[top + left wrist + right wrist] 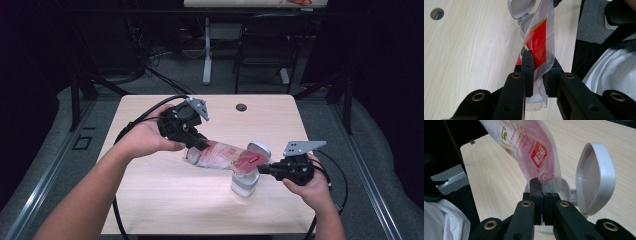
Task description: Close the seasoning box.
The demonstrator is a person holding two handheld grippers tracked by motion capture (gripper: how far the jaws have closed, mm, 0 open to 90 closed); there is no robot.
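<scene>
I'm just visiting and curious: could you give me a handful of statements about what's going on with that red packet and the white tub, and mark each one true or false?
1. Both grippers are clamped on the red-and-clear pouch. True: the left gripper pinches one end and the right gripper the other.
2. The white container has its lid shut. False: the hinged lid stands open.
3. The pouch lies flat on the table. False: it is held up in the air, slanting down toward the container.
4. The pouch's lower end is over the container's mouth. True.
5. The container is lying tipped on its side. False: it stands upright on the table.
</scene>
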